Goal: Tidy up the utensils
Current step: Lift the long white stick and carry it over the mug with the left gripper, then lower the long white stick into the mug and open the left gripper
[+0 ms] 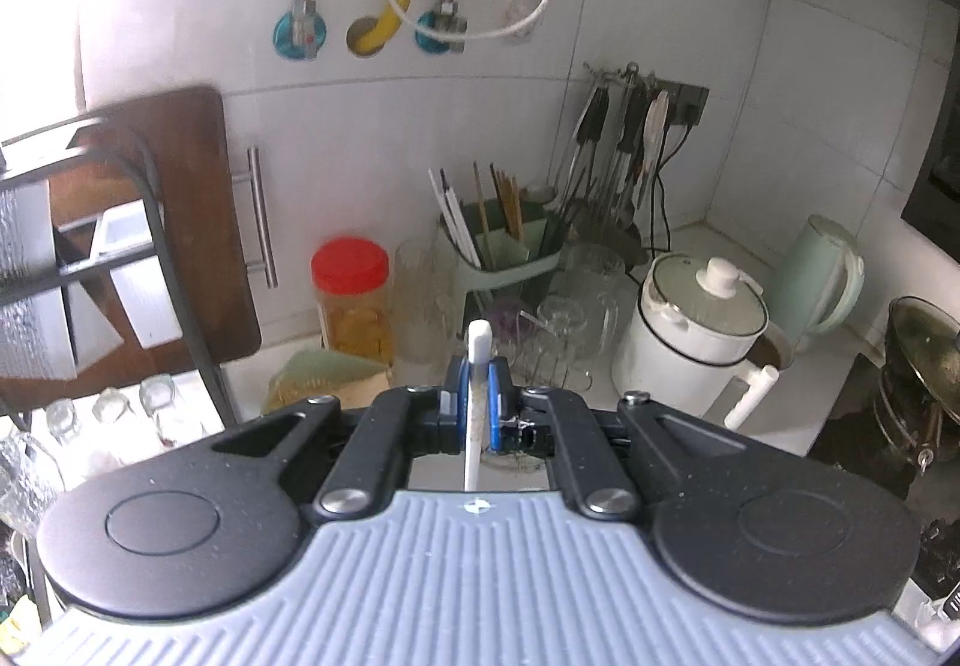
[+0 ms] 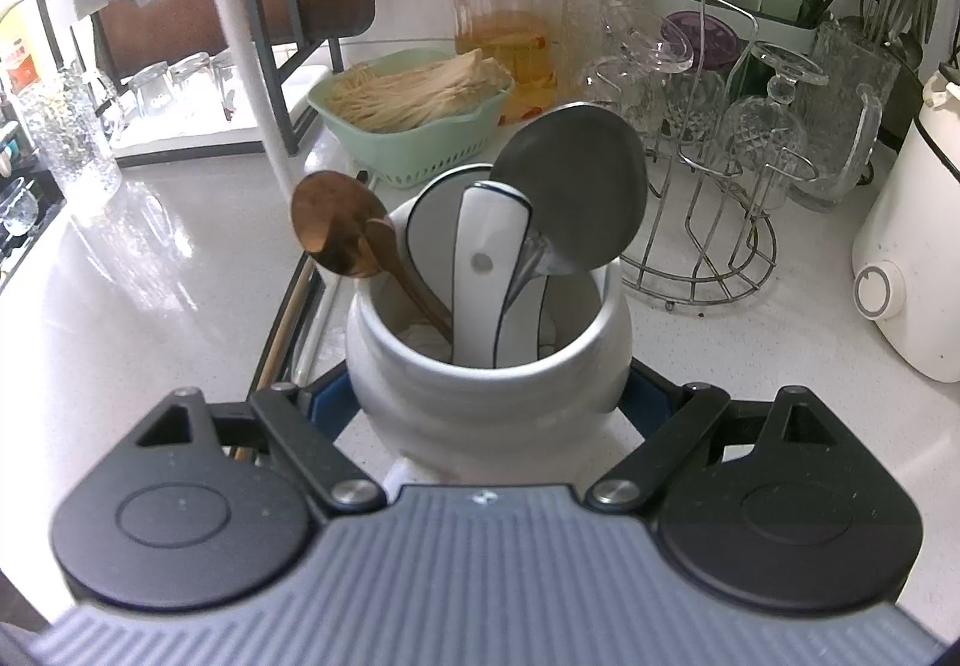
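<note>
Fingers of the left gripper (image 1: 477,375) are pinching almost together, their blue pads clamping a thin white stick-like utensil (image 1: 478,366) whose rounded tip is poking out just past the fingertips while its smooth shaft is running back between them toward the camera. Beyond those fingertips, a pale green holder (image 1: 510,252) is standing against the tiled wall with slender chopsticks (image 1: 480,210) leaning in it, and a red-lidded clear plastic jar (image 1: 353,300) is sitting to its left. A white pot with a glass lid (image 1: 696,330) is sitting off to the right of the fingers.

The right gripper (image 2: 486,402) is standing wide, its two fingers pressing either side of a glossy, rounded white ceramic crock (image 2: 486,366) on the speckled white counter (image 2: 150,276). Rising out of the crock, ahead of the fingers, are a polished copper-coloured spoon (image 2: 333,225) leaning left, a white ceramic spoon with a dark rim (image 2: 480,258) in the middle, and a broad, dull steel ladle bowl (image 2: 576,186) leaning right. Past the crock, a mint green slotted basket (image 2: 414,126) is holding pale dry noodles, and a wire rack (image 2: 708,222) to the right is carrying cut-glass cups.
</note>
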Demonstrator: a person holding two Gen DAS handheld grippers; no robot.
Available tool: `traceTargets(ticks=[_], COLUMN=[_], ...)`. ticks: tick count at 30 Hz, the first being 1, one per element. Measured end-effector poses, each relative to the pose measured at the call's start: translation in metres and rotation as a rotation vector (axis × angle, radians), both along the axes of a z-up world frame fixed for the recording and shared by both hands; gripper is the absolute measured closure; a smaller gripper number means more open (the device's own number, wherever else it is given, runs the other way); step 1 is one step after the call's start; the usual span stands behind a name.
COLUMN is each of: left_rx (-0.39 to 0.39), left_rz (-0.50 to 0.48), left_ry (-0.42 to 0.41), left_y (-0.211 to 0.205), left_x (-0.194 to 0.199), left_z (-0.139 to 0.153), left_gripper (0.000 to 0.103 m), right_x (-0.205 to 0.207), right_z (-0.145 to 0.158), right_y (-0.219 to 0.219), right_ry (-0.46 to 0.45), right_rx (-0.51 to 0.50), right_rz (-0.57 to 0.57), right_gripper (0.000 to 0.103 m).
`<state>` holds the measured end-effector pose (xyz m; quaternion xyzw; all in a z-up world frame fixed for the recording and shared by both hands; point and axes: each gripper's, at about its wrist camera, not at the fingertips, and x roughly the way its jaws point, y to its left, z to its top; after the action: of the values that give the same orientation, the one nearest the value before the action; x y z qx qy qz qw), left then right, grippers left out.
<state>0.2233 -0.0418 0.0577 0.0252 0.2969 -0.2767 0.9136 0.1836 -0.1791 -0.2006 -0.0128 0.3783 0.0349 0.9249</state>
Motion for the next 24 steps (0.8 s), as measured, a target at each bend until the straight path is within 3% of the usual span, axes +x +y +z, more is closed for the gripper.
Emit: traceTargets(ticks=[13,24], left_rx=[-0.007,-0.022], left_rz=[-0.044,-0.085], left_ry=[-0.087,-0.062], left_y=[-0.019,-0.033], left_x=[-0.011,-0.009], left_z=[0.034,0.025], left_gripper=[0.096,0.096], right_x=[0.0,-0.001], right_z=[0.0,-0.001], right_y=[0.0,0.001], right_ry=[-0.007,-0.012], right_rx=[0.002,0.004], right_rz=[0.003,0.003], right_gripper=[0.012,0.012])
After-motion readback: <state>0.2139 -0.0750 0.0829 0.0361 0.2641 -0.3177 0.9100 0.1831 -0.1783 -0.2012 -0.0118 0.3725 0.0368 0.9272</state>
